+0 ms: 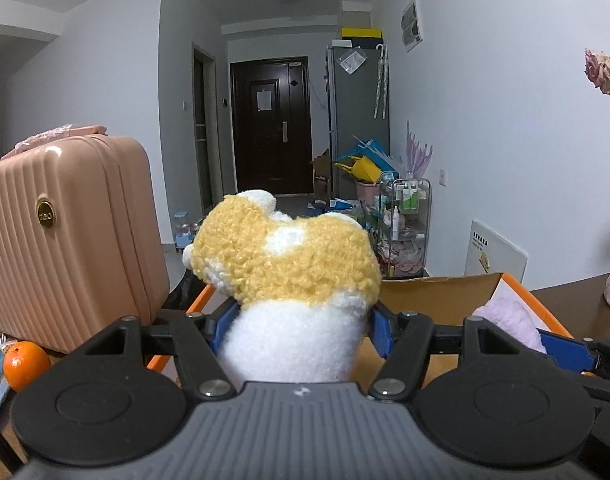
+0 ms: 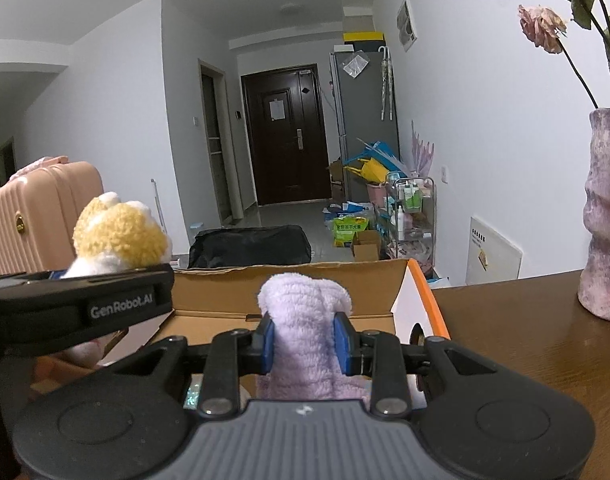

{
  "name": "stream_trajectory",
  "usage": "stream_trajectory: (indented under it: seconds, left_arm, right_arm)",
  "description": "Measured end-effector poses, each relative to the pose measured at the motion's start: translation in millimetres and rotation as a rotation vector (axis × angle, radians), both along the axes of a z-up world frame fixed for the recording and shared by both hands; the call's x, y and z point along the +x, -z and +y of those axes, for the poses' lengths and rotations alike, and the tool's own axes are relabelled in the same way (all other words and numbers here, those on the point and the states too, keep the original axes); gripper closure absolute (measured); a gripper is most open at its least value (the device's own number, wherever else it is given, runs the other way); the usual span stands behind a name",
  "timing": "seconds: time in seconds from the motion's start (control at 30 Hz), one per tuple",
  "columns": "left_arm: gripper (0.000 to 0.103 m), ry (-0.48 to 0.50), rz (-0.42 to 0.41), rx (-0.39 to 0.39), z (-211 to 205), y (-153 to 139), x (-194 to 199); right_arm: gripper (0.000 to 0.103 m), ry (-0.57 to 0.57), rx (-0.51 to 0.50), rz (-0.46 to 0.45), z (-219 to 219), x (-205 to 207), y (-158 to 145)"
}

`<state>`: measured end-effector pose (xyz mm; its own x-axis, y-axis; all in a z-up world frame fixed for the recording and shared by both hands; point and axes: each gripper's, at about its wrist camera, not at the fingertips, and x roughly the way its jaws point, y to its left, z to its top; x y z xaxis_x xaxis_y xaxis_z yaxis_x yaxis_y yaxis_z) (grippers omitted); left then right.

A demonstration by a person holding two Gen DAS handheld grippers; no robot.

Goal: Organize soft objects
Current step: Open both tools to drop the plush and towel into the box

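Note:
My left gripper (image 1: 297,332) is shut on a yellow and white plush toy (image 1: 285,264), held above the open cardboard box (image 1: 437,292) with orange edges. My right gripper (image 2: 307,344) is shut on a lilac plush toy (image 2: 305,320), also over the box (image 2: 289,292). The lilac toy (image 1: 509,320) shows at the right in the left wrist view. The left gripper with the yellow plush (image 2: 117,232) shows at the left in the right wrist view, beside the right one.
A pink ribbed suitcase (image 1: 61,236) stands left of the box. An orange (image 1: 25,364) lies in front of it. A mottled pink vase (image 2: 605,216) with dried roses stands on the brown table (image 2: 513,340) at the right. A black bag (image 2: 249,246) lies beyond the box.

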<state>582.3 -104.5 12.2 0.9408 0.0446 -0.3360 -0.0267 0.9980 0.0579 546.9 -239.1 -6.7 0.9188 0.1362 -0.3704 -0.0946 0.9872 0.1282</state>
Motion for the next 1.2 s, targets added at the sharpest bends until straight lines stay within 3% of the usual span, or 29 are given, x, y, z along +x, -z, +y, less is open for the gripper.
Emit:
stream_trajectory:
  seconds: [0.1,0.23,0.3,0.37,0.47,1.03,1.2]
  left_arm:
    - [0.034,0.001,-0.007,-0.007,2,0,-2]
    - [0.008,-0.008,-0.022,-0.027,3,-1,-7]
    - [0.000,-0.024,-0.052,-0.024,3,-3,-12]
    - [0.000,-0.045,-0.083,-0.022,3,-5,-18]
    - [0.000,-0.022,-0.081,-0.048,5,-6,-22]
    - [0.000,-0.022,-0.108,-0.088,22,-23,-37]
    - [0.000,0.006,-0.081,-0.119,36,-27,-42]
  right_arm:
    - [0.067,0.007,-0.014,0.005,2,1,0]
    - [0.058,0.039,-0.031,0.008,-4,8,1]
    - [0.046,0.049,-0.022,0.011,-6,8,1]
    - [0.020,0.065,-0.018,0.007,-8,7,1]
    - [0.002,0.093,-0.028,-0.011,-10,4,1]
    - [0.000,0.065,0.009,-0.058,-19,-18,-14]
    - [0.000,0.044,-0.024,-0.087,-15,-34,-21]
